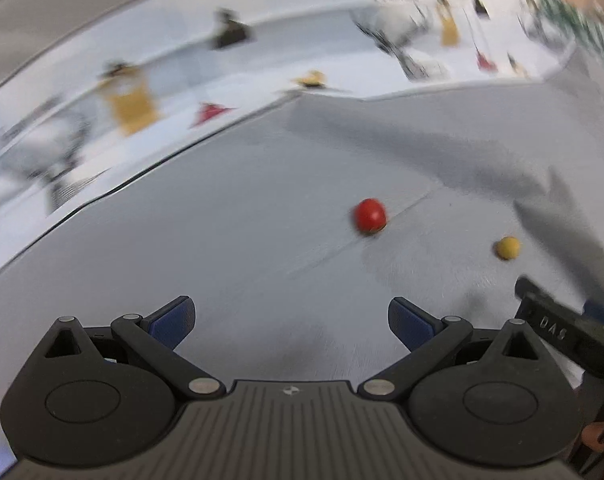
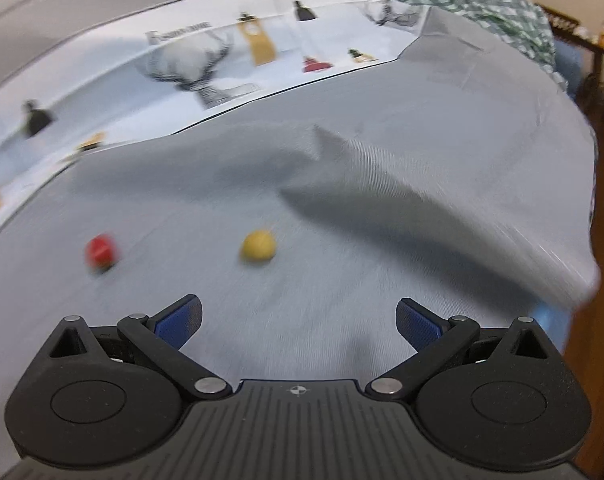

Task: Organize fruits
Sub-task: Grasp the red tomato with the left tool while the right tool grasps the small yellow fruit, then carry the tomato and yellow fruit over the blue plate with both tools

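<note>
A small red round fruit point(image 1: 369, 216) lies on the grey cloth point(image 1: 242, 240), ahead and a little right of my left gripper point(image 1: 291, 318). That gripper is open with nothing between its blue pads. Further right sits a small yellow round fruit point(image 1: 507, 248). In the right wrist view the yellow fruit point(image 2: 258, 245) lies ahead and slightly left of my open, empty right gripper point(image 2: 299, 320), and the red fruit point(image 2: 100, 253) is further left. Both views are blurred. Part of the right gripper's black body point(image 1: 562, 336) shows at the left view's right edge.
The grey cloth point(image 2: 382, 160) covers the table and folds up into a ridge on the right. Behind it lies a white printed cloth point(image 2: 206, 60) with a deer and bottle pictures. A green checked fabric point(image 2: 482, 4) sits at the back right, beside the table's edge.
</note>
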The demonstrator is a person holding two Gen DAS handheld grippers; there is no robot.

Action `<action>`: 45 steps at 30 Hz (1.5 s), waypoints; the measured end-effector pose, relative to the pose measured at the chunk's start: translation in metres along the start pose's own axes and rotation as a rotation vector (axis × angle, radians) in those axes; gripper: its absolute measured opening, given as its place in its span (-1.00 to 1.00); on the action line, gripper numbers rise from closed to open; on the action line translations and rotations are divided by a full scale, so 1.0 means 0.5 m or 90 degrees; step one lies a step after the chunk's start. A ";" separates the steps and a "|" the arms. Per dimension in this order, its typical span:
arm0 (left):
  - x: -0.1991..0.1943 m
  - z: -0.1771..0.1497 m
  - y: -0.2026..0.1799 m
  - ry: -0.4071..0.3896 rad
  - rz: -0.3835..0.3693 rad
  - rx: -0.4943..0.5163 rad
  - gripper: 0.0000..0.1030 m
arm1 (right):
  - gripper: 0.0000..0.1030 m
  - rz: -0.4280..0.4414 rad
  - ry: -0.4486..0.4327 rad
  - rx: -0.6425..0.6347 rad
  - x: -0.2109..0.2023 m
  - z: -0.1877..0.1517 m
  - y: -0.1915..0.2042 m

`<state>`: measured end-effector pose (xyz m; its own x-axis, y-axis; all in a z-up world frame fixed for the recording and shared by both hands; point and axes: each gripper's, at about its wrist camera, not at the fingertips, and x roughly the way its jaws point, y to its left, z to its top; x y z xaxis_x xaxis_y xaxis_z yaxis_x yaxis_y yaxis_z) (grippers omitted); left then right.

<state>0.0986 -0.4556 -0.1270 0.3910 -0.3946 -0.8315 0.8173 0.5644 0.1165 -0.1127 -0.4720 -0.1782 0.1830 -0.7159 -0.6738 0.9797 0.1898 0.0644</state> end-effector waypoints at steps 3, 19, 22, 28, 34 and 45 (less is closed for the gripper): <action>0.100 0.049 -0.046 0.005 -0.010 0.047 0.99 | 0.98 -0.003 -0.007 0.026 0.067 0.006 0.017; 0.252 0.093 -0.110 -0.030 -0.058 0.139 0.00 | -0.24 -0.007 -0.091 -0.066 0.102 -0.023 0.062; 0.231 0.093 -0.116 -0.034 -0.058 0.145 -0.41 | -0.45 0.002 -0.091 -0.060 0.097 -0.020 0.058; 0.096 0.046 -0.074 -0.056 -0.064 0.096 -0.41 | -0.46 -0.035 -0.124 0.024 0.042 -0.006 0.007; -0.137 -0.072 0.023 -0.037 -0.079 0.022 -0.41 | -0.46 0.070 -0.150 0.025 -0.131 0.000 0.015; -0.538 -0.372 0.205 -0.029 0.035 -0.092 -0.41 | -0.45 0.405 -0.073 -0.177 -0.575 -0.147 0.094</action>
<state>-0.0013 -0.1568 0.0076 0.4550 -0.3912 -0.8000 0.7260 0.6832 0.0788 -0.1253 -0.2079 -0.0356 0.7363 -0.4725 -0.4844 0.6252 0.7488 0.2198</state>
